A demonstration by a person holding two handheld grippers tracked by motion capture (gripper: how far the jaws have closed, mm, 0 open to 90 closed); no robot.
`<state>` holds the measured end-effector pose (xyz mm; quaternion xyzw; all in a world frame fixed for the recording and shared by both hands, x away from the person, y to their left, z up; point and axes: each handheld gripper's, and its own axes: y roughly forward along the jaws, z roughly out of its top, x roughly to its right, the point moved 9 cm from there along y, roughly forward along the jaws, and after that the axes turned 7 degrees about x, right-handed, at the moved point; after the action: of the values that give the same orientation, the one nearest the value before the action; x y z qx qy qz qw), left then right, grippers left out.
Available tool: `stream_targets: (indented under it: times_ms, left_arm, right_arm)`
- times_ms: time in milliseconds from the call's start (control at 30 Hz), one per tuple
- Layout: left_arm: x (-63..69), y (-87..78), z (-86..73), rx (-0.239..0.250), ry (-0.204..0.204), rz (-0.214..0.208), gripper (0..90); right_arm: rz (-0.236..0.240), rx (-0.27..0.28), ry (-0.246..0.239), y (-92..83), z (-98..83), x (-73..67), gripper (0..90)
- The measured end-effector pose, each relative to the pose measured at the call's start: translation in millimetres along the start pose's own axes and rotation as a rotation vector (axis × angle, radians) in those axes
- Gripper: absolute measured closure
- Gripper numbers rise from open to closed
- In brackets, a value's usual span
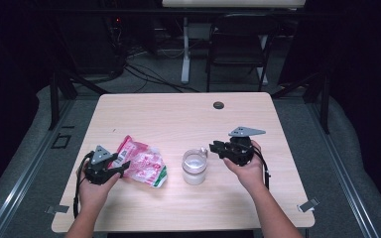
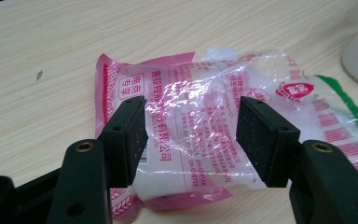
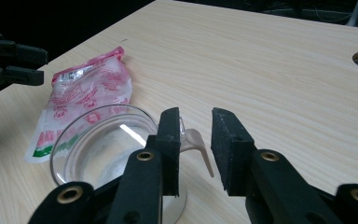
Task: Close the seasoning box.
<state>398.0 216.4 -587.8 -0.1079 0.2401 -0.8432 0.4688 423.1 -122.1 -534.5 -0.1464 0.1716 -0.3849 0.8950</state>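
A crumpled pink and clear plastic bag (image 1: 141, 161) with a green end lies flat on the wooden table (image 1: 178, 114), left of centre. My left gripper (image 1: 120, 168) is at the bag's left end. In the left gripper view its jaws (image 2: 191, 135) stand open on either side of the bag (image 2: 191, 93), and the pads do not press it. A clear glass cup (image 1: 194, 168) with white powder in it stands to the bag's right. My right gripper (image 1: 213, 148) reaches in from the right, open. Its jaws (image 3: 196, 135) straddle the cup's handle (image 3: 200, 144) with a gap.
A round cable hole (image 1: 219, 105) sits near the table's far edge. Beyond the table stand a dark chair (image 1: 240, 44) and a white desk leg, with cables on the floor. The right gripper view also shows the left gripper (image 3: 14, 65) beside the bag (image 3: 84, 98).
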Motion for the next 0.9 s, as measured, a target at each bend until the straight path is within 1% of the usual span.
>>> stream_targets:
  times_ms: [67, 133, 200, 267, 333, 500, 533, 667, 733, 900]
  left_arm:
    - [0.6, 2.2, -4.0, -0.015, -0.004, -0.007, 42.7]
    - [0.4, 3.8, -6.0, -0.017, -0.012, -0.011, 42.7]
    - [-0.6, 4.9, -7.3, -0.017, -0.021, -0.009, 42.6]
    - [-2.0, 6.2, -9.3, -0.018, -0.030, -0.008, 42.6]
    - [-3.8, 7.1, -12.0, -0.030, -0.036, -0.002, 42.5]
    - [-7.4, 8.5, -15.0, -0.046, -0.036, 0.010, 42.4]
    - [-7.4, 8.9, -15.1, -0.045, -0.036, 0.012, 42.4]
    - [-6.4, 9.8, -14.9, -0.044, -0.030, 0.014, 42.4]
    - [-5.9, 9.8, -14.9, -0.046, -0.025, 0.010, 42.3]
    - [-6.4, 9.4, -14.7, -0.043, -0.030, 0.015, 42.2]
  right_arm:
    - [0.000, -0.004, 0.000, 0.0, -0.6, 1.4, 71.0]
    - [-0.006, -0.006, 0.005, 0.4, -1.7, 2.4, 70.8]
    - [-0.008, -0.001, 0.009, 1.7, -2.4, 3.0, 70.6]
    - [-0.009, -0.014, 0.006, 2.1, -4.3, 4.1, 70.4]
    - [-0.017, -0.015, 0.009, 4.0, -6.4, 6.1, 69.5]
    - [-0.037, -0.031, 0.018, 6.4, -12.1, 13.0, 68.6]
    - [-0.039, -0.030, 0.026, 6.9, -13.3, 14.3, 68.6]
    - [-0.049, -0.041, 0.034, 7.5, -16.2, 19.0, 68.2]
    - [-0.055, -0.038, 0.040, 8.0, -17.3, 20.9, 67.6]
    - [-0.062, -0.045, 0.046, 9.3, -20.0, 23.0, 66.5]
